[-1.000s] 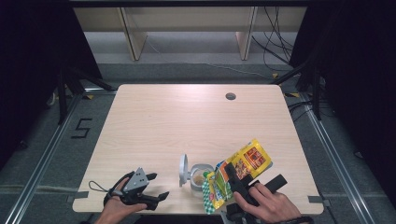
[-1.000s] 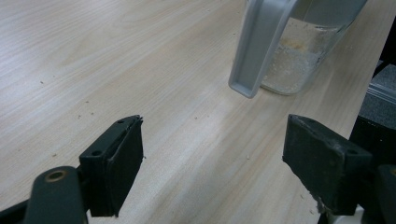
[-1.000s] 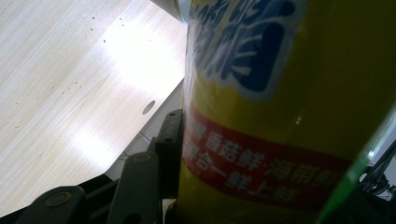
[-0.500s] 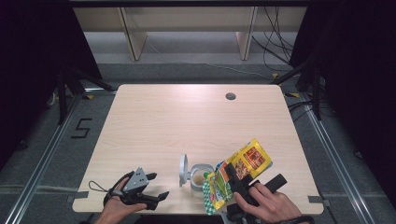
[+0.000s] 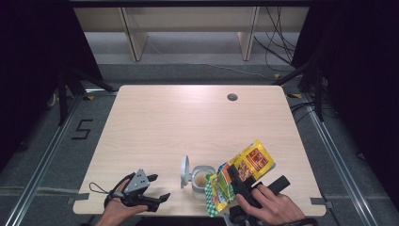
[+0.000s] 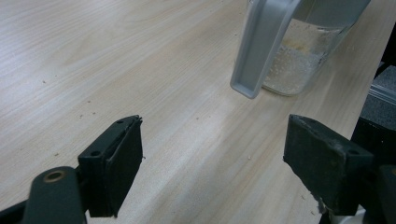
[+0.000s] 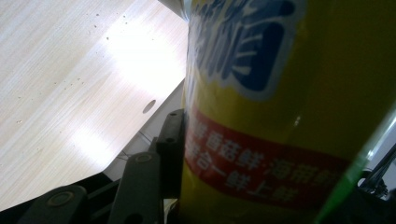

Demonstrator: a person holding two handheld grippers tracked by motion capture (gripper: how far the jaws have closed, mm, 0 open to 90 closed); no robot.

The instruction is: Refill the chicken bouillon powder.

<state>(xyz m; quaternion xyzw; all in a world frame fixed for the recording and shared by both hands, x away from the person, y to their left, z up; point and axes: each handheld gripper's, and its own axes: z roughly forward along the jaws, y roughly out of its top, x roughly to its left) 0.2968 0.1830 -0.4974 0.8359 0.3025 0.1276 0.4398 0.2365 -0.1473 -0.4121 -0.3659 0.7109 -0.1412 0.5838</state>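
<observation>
My right gripper (image 5: 236,182) is shut on a yellow snack bag (image 5: 247,163) near the table's front edge. The bag lies tilted, and its green checked end (image 5: 214,197) hangs low beside a clear container (image 5: 201,177). The container's grey lid (image 5: 185,171) stands flipped open, and pale crumbs lie inside. In the right gripper view the bag (image 7: 280,93) presses against one black finger (image 7: 170,149). My left gripper (image 5: 159,187) rests at the front left, open with nothing in it. From its own view (image 6: 212,168) the container (image 6: 299,70) and lid (image 6: 261,46) stand just ahead.
The wooden table (image 5: 188,122) has a round cable hole (image 5: 232,97) at the far right. Small crumbs dot the wood near the left gripper. Shelving legs and cables stand on the floor beyond the table's far edge.
</observation>
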